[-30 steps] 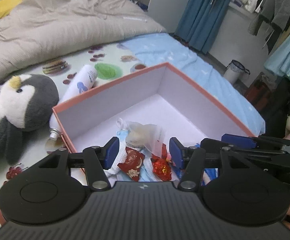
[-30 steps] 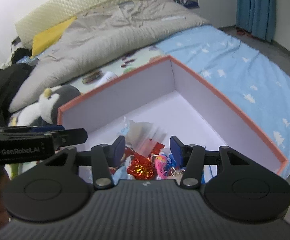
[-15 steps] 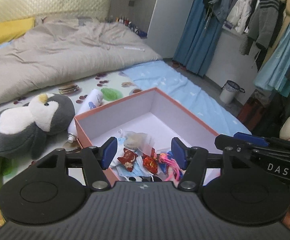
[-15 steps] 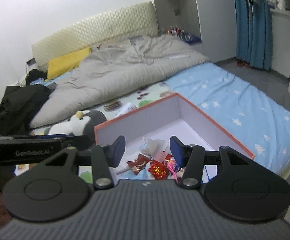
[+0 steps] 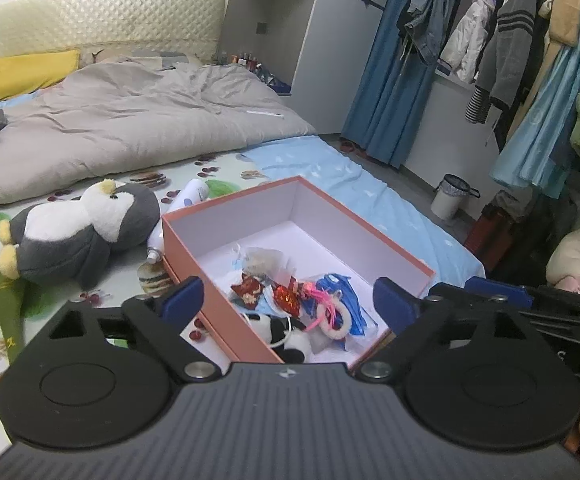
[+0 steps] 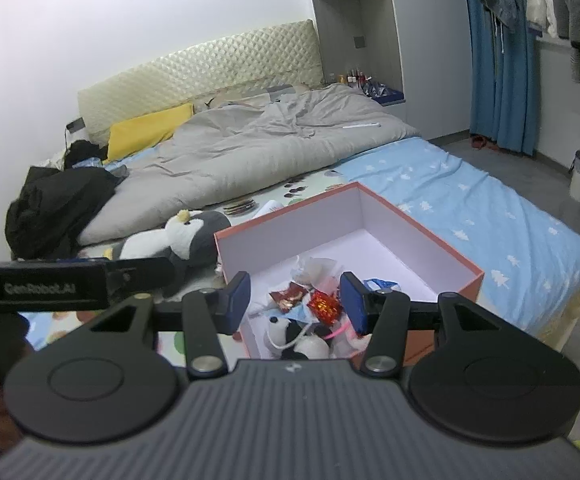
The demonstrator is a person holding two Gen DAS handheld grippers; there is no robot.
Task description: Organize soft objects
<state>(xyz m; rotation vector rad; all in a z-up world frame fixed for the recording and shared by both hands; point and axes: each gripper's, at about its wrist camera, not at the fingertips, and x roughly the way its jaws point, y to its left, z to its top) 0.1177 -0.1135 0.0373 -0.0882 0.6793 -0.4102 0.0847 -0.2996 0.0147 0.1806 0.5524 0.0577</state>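
An open orange box (image 5: pixel 386 242) (image 6: pixel 422 236) with a white inside sits on the bed. It holds several small soft things, among them a panda plush (image 5: pixel 278 330) (image 6: pixel 286 332), red pouches (image 5: pixel 286 296) (image 6: pixel 324 306) and blue masks (image 5: pixel 342 292). A grey and white penguin plush (image 5: pixel 78 228) (image 6: pixel 178 238) lies left of the box. My left gripper (image 5: pixel 288 300) is open and empty, raised over the box's near end. My right gripper (image 6: pixel 296 300) is open and empty, also raised over the near end.
A white tube (image 5: pixel 188 200) lies between penguin and box. A green soft thing (image 5: pixel 6 308) lies at the left. A grey duvet (image 5: pixel 130 120), yellow pillow (image 6: pixel 148 130) and black clothes (image 6: pixel 58 204) lie further back. Hanging clothes (image 5: pixel 530 40) and a bin (image 5: pixel 448 196) stand right.
Both grippers have pulled back and up from the box, so more of the room shows. The left jaws have opened wider. Both stay empty.
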